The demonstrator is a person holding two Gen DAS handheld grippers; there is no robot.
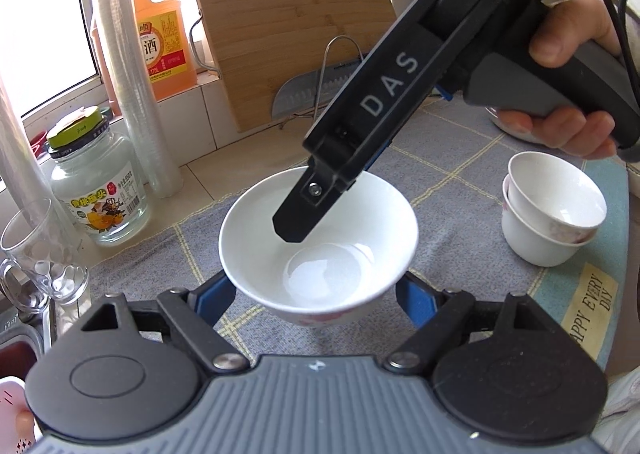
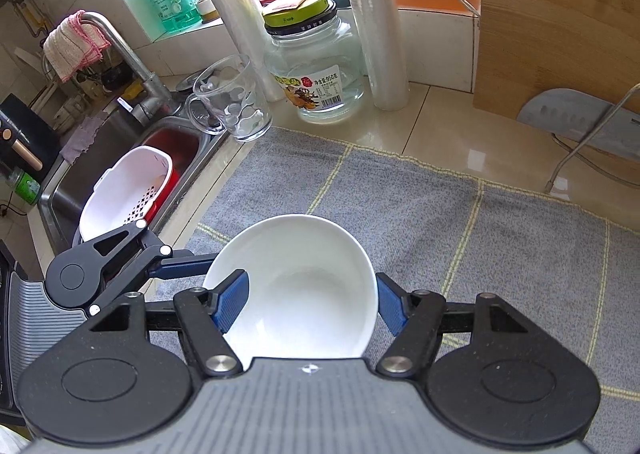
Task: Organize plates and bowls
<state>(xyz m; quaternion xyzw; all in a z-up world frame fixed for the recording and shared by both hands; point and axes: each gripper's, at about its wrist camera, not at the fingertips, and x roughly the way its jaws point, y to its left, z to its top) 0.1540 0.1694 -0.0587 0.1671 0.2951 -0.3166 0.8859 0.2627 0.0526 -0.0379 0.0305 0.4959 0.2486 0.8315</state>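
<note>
A white bowl (image 1: 320,254) hangs just above the grey checked cloth (image 1: 440,182), held from two sides. My left gripper (image 1: 314,288) is shut on it, with a blue finger pressed to each outer side. My right gripper (image 1: 316,198), held in a hand, comes in from the upper right and clamps the far wall. In the right wrist view the right gripper (image 2: 310,282) has one finger inside the bowl (image 2: 304,282) and the other outside it. One of the left gripper's fingers (image 2: 180,266) reaches the bowl's left edge. Two small white bowls (image 1: 552,210) sit stacked at the right.
A glass jar (image 2: 316,74), a glass mug (image 2: 228,102) and rolls of plastic wrap (image 2: 372,22) stand behind the cloth. A bamboo board (image 1: 292,26) and a cleaver on a wire rack (image 1: 312,94) lean at the back. The sink with a white basket (image 2: 128,190) lies left.
</note>
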